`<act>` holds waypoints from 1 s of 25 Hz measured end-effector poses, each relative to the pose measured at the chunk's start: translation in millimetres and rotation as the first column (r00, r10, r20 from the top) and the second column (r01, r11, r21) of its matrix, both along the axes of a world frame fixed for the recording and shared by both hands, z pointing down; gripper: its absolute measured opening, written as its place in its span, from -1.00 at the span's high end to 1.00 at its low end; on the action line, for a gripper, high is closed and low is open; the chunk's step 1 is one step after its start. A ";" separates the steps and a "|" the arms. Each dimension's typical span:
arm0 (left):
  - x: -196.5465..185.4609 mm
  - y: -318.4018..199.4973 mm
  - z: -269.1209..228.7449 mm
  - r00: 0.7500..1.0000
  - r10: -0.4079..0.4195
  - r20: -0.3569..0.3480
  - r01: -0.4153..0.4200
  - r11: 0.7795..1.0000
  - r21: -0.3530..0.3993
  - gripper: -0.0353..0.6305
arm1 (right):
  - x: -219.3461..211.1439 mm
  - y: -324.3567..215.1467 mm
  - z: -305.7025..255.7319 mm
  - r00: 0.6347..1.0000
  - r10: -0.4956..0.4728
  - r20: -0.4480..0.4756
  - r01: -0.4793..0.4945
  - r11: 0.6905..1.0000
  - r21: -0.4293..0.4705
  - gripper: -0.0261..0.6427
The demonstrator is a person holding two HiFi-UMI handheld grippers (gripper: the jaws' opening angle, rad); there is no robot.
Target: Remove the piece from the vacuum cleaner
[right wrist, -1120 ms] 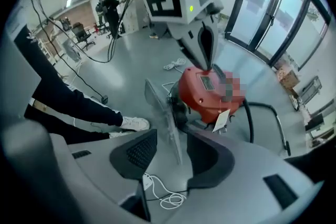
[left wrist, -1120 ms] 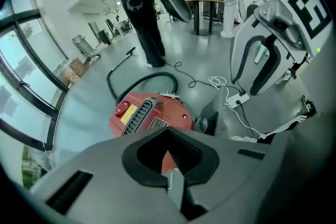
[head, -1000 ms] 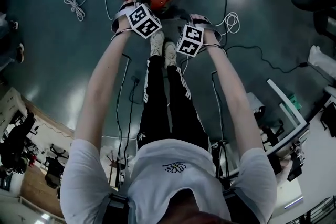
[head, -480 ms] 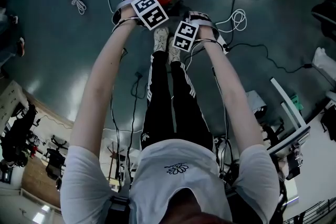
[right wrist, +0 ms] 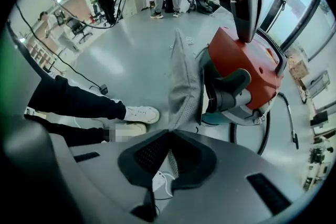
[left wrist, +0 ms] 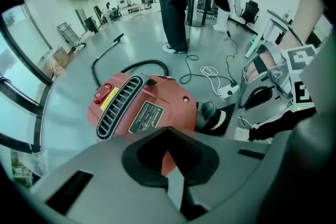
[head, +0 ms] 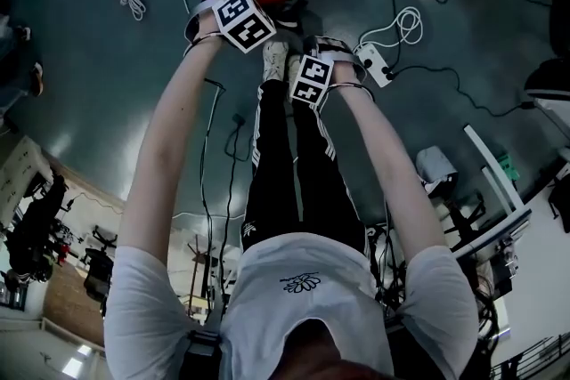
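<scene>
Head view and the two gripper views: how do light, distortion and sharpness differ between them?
Head view: dim, soft glare on the floor, lines bend near the edges. Left gripper view: bright, even light, strong fisheye inside a dark round border; the vacuum cleaner is sharp. Right gripper view: same fisheye and border; the grey piece is sharp enough to show its mesh.

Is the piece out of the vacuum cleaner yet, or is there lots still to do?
Done: the grey mesh piece sits between the right gripper jaws. In hand: those jaws are closing on it, beside the red vacuum cleaner. The left gripper waits at the vacuum's body, jaws together. Left: pulling the piece clear; I cannot tell whether it is free yet.
</scene>
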State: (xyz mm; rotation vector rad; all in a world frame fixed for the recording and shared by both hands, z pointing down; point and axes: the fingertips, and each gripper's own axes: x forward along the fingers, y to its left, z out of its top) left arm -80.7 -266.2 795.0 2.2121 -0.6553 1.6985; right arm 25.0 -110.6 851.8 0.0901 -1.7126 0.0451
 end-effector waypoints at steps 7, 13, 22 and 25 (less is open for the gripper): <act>-0.2 1.4 -1.1 1.000 0.013 0.014 -0.013 1.000 0.016 0.89 | -12.4 10.2 1.1 1.000 -0.014 0.002 0.014 0.999 -0.037 0.83; -0.8 -1.0 -4.0 1.000 -0.009 0.015 0.008 1.000 0.023 0.89 | -15.3 17.8 -6.6 0.999 -0.041 0.014 0.042 0.993 -0.110 0.83; -2.5 -0.8 -2.9 0.998 -0.046 0.031 0.044 0.998 0.036 0.89 | -22.8 33.6 -15.3 0.986 -0.162 0.036 0.166 0.976 -0.139 0.83; -4.4 -1.0 -2.1 0.998 -0.055 0.025 0.054 0.998 0.036 0.89 | -26.0 35.4 -11.1 0.983 -0.179 0.032 0.182 0.973 -0.144 0.83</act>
